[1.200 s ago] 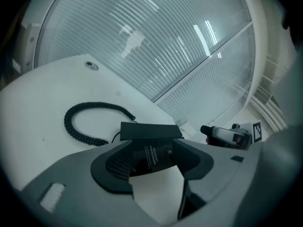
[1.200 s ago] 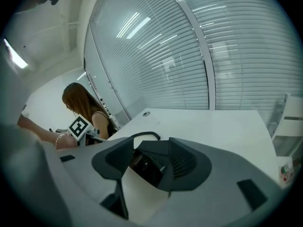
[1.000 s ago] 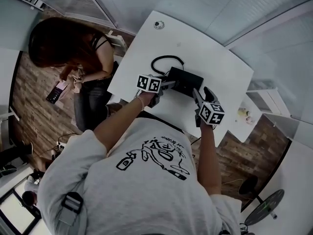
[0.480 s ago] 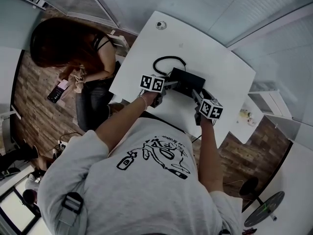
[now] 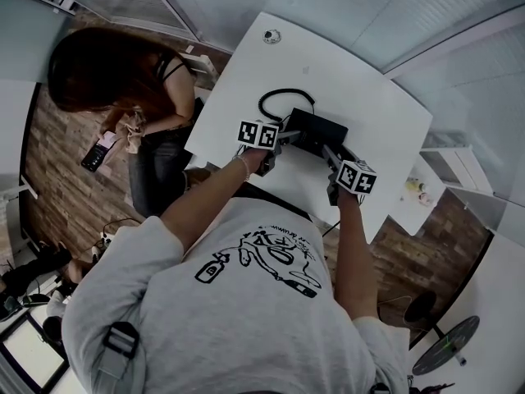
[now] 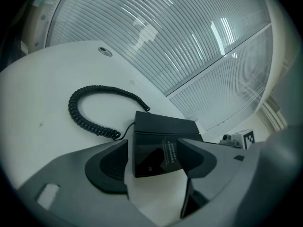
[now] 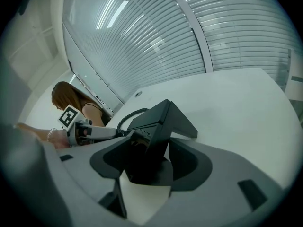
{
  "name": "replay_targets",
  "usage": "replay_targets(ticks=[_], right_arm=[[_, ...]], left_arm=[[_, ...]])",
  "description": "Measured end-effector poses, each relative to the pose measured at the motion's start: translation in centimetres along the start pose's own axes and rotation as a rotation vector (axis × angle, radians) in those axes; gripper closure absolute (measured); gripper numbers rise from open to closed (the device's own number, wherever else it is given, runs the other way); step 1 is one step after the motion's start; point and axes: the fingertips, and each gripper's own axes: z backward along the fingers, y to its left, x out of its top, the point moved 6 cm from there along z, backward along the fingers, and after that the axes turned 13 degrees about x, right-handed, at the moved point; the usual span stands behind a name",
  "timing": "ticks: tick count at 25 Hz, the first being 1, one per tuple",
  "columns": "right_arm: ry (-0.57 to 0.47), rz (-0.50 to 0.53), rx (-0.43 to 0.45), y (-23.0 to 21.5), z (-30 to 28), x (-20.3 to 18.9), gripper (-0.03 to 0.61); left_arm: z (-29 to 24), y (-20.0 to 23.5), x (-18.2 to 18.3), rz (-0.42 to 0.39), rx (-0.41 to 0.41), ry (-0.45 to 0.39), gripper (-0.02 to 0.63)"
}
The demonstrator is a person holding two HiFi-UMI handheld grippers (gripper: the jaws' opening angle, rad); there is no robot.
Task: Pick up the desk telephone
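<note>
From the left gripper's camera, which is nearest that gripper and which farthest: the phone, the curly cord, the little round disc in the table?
1. The desk telephone, between the left gripper's opening jaws.
2. The coiled cord, beyond it on the left.
3. The round disc, at the far edge of the table.

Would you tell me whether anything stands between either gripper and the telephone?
Nothing visible does. The telephone already lies with its ends between the jaws of the left gripper, which are opening, and those of the right gripper. The cord lies beyond it, clear of both.
</note>
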Motion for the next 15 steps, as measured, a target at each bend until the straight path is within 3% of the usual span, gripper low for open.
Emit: replay_targets(ticks=[7,15], right_arm=[[-0.016,-0.013,0.002,0.0,-0.1,-0.1,0.35],[-0.026,-0.03,0.002,0.5,0.0,-0.4,0.351]], left_arm=[[-0.9,-0.1,-1.4,-0.039,-0.053,0.069,0.31],[-0.8,0.1,-1.6,-0.11,0.001,0.09,0.342]])
